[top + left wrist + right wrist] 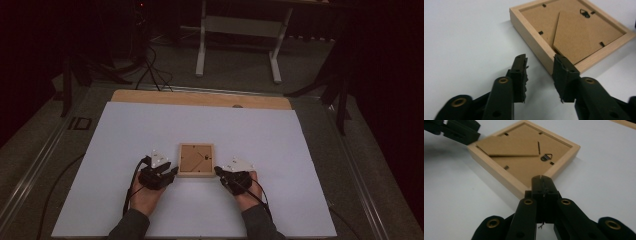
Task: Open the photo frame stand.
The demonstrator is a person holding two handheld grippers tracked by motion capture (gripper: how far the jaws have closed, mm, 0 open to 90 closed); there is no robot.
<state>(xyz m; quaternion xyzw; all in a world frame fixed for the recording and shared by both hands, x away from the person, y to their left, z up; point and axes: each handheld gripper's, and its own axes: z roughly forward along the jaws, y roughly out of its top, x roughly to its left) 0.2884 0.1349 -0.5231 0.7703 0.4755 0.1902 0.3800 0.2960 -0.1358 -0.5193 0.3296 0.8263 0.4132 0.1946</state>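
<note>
A small square wooden picture frame [196,160] lies face down on the white sheet, its brown backing board, stand flap and metal hanger facing up. My left gripper [173,171] sits at the frame's left near corner. In the left gripper view its jaws [540,65] stand apart with the frame's [574,32] near corner by the right jaw, and neither pad presses on it. My right gripper [218,171] is at the right near corner. In the right gripper view its jaws [541,178] are shut together with nothing between them, the tip just over the frame's [521,162] edge.
The white sheet [150,130] covers most of the table, with a bare wooden strip [200,98] along the far edge. Beyond it stand a white desk's legs [237,30] and floor cables [150,70]. The left gripper [461,131] shows at the top left of the right gripper view.
</note>
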